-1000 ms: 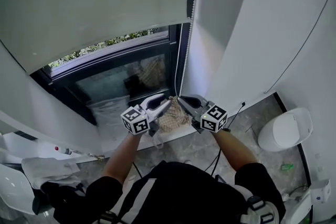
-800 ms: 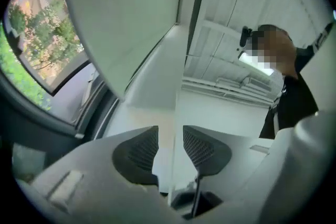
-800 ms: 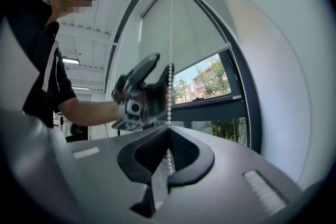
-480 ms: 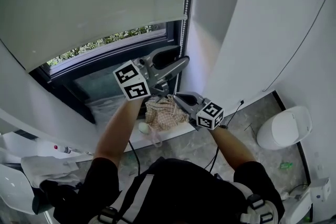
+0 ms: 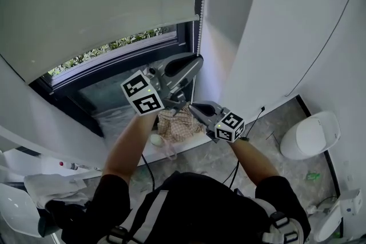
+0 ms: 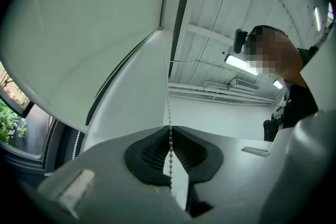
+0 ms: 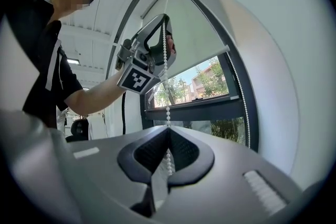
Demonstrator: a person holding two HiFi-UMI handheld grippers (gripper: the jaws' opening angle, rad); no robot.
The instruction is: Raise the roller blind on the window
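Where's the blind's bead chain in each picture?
Head view: chain hangs along the window's right edge, down to left gripper and right gripper.
Left gripper view: chain at centre, between jaws that have just closed on it.
Right gripper view: chain at centre, from left gripper down into shut jaws.
Shared landmark: blind.

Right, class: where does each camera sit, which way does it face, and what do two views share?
Head view: on the person's head, facing steeply down at the roller blind; both forearms, left gripper, right gripper show.
Left gripper view: on that gripper, facing upward; jaws have just been closing on the bead chain; the person's torso shows.
Right gripper view: on its gripper, facing the window, jaws shut on the bead chain; left arm shows.
Shared: both gripper views show the bead chain.
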